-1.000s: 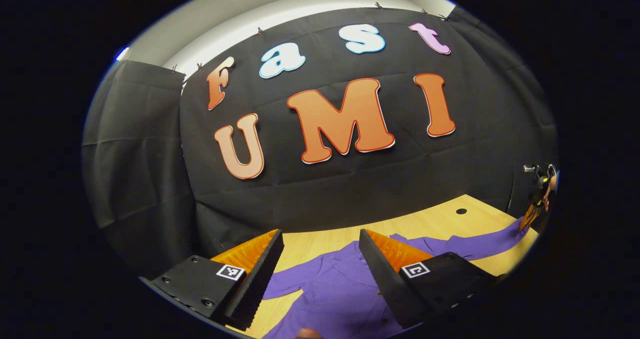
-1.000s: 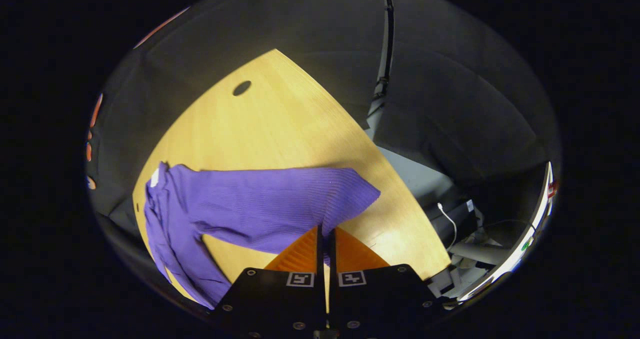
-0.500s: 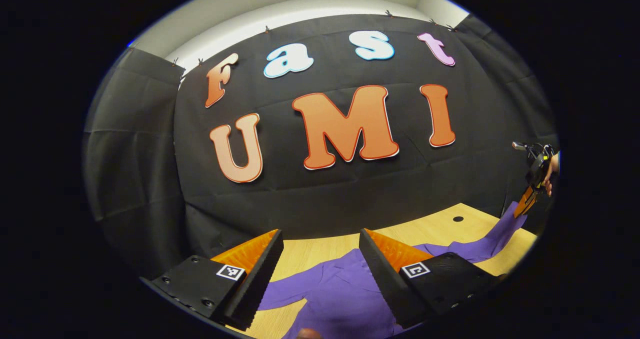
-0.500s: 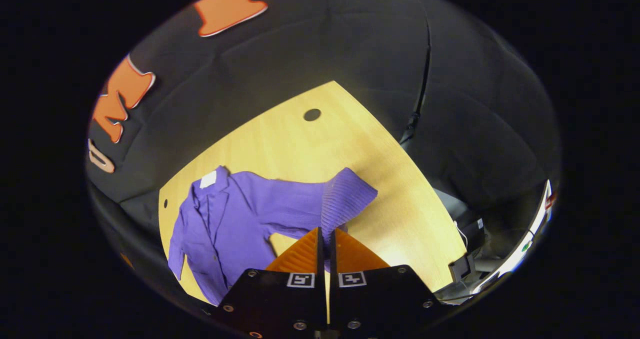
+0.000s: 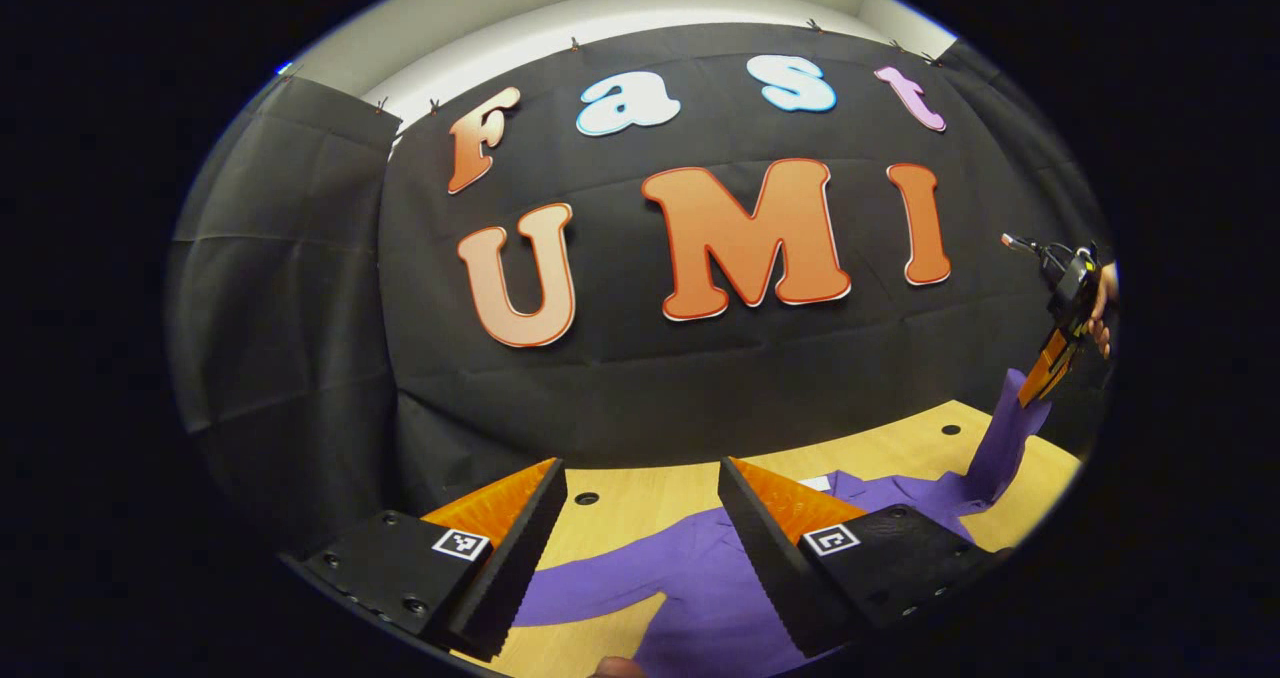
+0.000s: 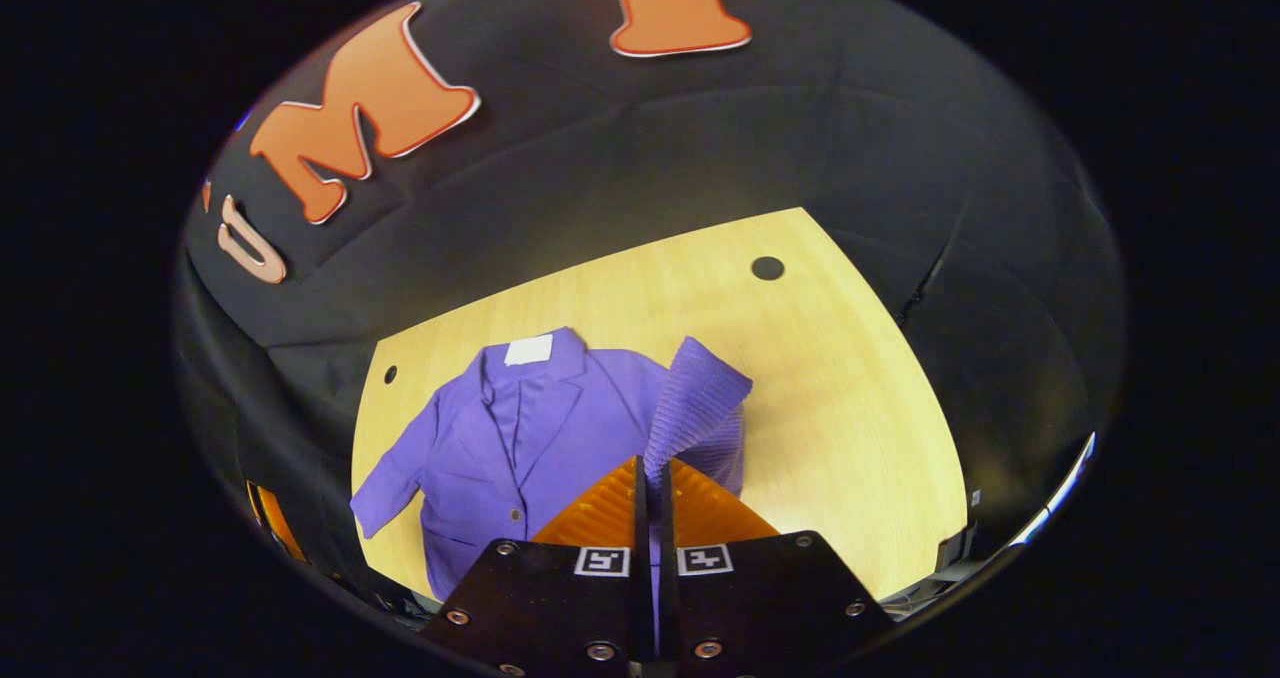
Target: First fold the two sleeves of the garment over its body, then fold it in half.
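Sleeve (image 6: 697,398) lifted off table (image 6: 850,408), pinched between right gripper (image 6: 650,473) fingers.
Jacket (image 6: 520,438) flat, collar toward 12 o'clock, long axis 12 to 6, other sleeve out at 8. Bare wood at 12 and 3 before table edge. Left gripper (image 5: 640,548) released, spread above jacket.

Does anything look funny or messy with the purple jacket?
Nothing is torn or spilled. One sleeve sticks up off the table, because the right gripper pinches its cuff. The purple jacket otherwise lies flat, its other sleeve spread out. The left gripper hangs open above it.
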Demonstrator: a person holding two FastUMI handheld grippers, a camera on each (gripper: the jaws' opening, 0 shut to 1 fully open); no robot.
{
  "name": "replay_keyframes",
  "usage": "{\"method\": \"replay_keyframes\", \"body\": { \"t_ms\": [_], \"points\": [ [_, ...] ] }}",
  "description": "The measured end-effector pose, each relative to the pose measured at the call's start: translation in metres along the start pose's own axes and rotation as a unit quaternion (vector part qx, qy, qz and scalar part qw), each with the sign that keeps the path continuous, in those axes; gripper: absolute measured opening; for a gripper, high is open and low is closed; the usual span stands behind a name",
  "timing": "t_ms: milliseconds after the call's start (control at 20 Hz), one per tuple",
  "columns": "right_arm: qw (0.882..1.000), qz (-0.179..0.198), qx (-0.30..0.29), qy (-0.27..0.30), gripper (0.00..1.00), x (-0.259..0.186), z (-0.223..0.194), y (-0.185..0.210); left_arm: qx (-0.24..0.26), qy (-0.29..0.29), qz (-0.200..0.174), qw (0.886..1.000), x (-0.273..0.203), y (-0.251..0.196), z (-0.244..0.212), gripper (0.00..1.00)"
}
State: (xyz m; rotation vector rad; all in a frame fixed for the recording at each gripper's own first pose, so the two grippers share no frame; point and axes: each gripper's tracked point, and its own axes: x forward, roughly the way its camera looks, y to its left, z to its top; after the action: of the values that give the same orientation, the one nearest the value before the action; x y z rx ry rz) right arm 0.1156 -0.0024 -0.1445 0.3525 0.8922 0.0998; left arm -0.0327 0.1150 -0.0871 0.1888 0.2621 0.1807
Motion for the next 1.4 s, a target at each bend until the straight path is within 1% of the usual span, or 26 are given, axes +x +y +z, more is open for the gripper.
{"method": "replay_keyframes", "body": {
  "t_ms": [300,500,600,750,850,950,1050,1150,1200,1250,1300,1400],
  "points": [
    [0.998,0.051,-0.025,0.008,0.03,0.013,0.006,0.085,-0.002,0.027,0.044,0.999,0.011,0.057,-0.028,0.98],
    [0.996,0.081,-0.043,0.01,0.02,0.019,0.008,0.133,0.014,0.039,0.071,0.997,0.02,0.095,-0.044,0.98],
    [0.994,0.097,-0.048,0.015,0.03,0.022,0.004,0.157,0.018,0.049,0.092,0.994,0.025,0.117,-0.056,0.98],
    [0.992,0.109,-0.053,0.02,0.02,0.028,-0.002,0.186,0.025,0.069,0.107,0.992,0.032,0.142,-0.075,0.98],
    [0.991,0.119,-0.048,0.021,0.02,0.034,-0.005,0.205,0.032,0.074,0.114,0.99,0.038,0.158,-0.083,0.98],
    [0.991,0.121,-0.046,0.024,0.02,0.04,-0.012,0.218,0.036,0.087,0.116,0.989,0.045,0.171,-0.095,0.98],
    [0.99,0.137,-0.036,0.024,0.04,0.042,-0.017,0.235,0.038,0.102,0.114,0.987,0.052,0.183,-0.109,0.98],
    [0.988,0.154,-0.027,0.017,0.09,0.039,-0.02,0.251,0.033,0.12,0.109,0.986,0.057,0.194,-0.122,0.98],
    [0.986,0.162,-0.024,0.011,0.07,0.036,-0.018,0.259,0.028,0.129,0.105,0.986,0.061,0.196,-0.13,0.98],
    [0.986,0.166,-0.021,0.004,0.26,0.033,-0.018,0.263,0.026,0.137,0.102,0.985,0.064,0.201,-0.137,0.98],
    [0.986,0.166,-0.019,-0.003,0.36,0.031,-0.016,0.266,0.025,0.144,0.099,0.984,0.065,0.203,-0.144,0.98],
    [0.987,0.16,-0.018,-0.023,0.42,0.024,-0.013,0.264,0.021,0.159,0.091,0.983,0.072,0.213,-0.155,0.98]
  ]
}}
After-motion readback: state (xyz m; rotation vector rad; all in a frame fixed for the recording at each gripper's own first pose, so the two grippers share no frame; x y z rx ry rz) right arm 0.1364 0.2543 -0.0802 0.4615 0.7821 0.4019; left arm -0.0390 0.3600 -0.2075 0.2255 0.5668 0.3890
